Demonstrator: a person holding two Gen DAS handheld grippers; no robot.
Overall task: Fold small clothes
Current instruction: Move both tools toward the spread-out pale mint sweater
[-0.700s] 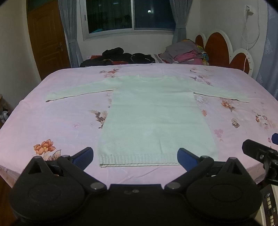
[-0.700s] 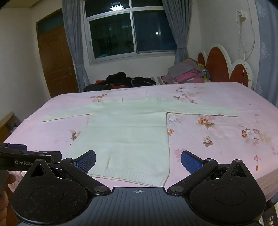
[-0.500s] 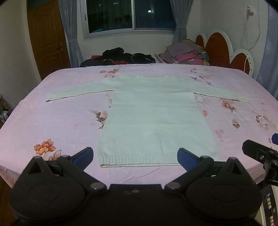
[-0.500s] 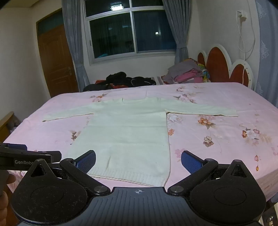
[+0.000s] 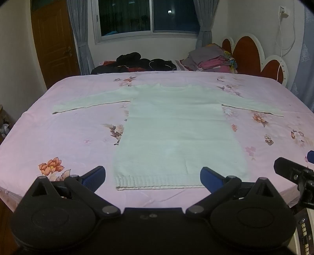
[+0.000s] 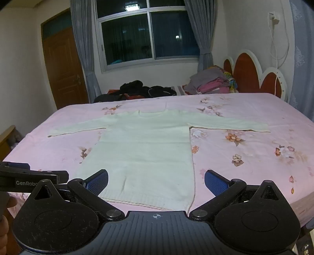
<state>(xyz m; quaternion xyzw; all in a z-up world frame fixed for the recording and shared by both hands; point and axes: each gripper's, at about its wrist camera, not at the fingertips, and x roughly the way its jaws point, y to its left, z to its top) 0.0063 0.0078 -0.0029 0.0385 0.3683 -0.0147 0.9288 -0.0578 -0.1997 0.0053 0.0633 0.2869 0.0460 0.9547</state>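
Note:
A pale cream knitted sweater [image 5: 176,129] [image 6: 145,151] lies flat on the pink flowered bed sheet [image 5: 68,137], sleeves spread to both sides, ribbed hem toward me. My left gripper [image 5: 152,176] hangs wide open just short of the hem, nothing between its blue pads [image 5: 94,175]. In the right wrist view my right gripper [image 6: 156,181] is also wide open over the hem's right part, holding nothing. The other gripper's black body shows at the edge of each view, and a hand [image 6: 5,221] shows at lower left.
A dark heap of clothes [image 5: 137,63] and a folded pink and grey pile [image 5: 212,60] sit at the bed's far end. A red and white headboard [image 5: 255,56] stands at the right. A wooden door [image 5: 53,41] and curtained window [image 5: 147,17] lie beyond.

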